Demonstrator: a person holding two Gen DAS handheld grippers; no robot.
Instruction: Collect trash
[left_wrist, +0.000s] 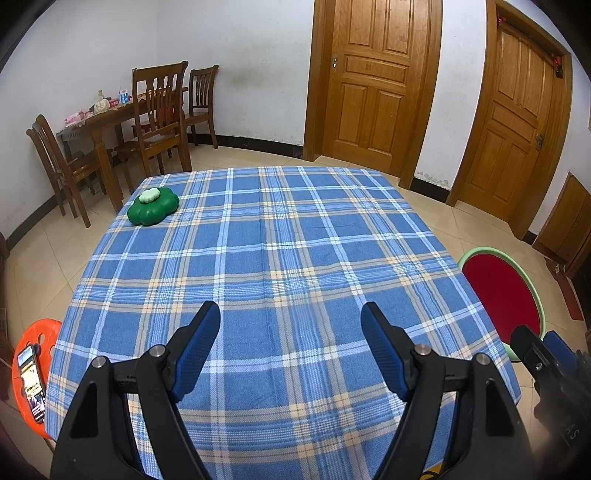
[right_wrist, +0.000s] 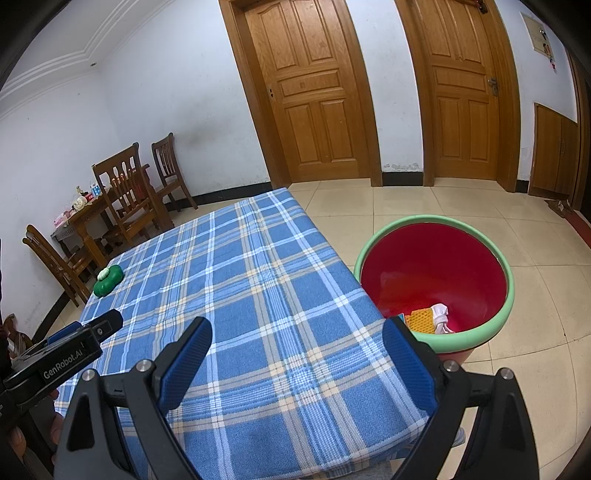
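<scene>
Over the near table edge both grippers hover released and empty, trash seemingly binned right, green box far left.

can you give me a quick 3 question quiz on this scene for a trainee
1. True or false: the bin stands on the table.
2. Which is in the bin? A) an orange waffle-textured piece and white crumpled stuff B) a phone C) the green thing
3. Fill in: both the left gripper and the right gripper have their jaws ____ with nothing between them.

Key
1. False: it stands on the floor, beside the table's right edge.
2. A. The green thing sits at the table's far left corner.
3. open
</scene>
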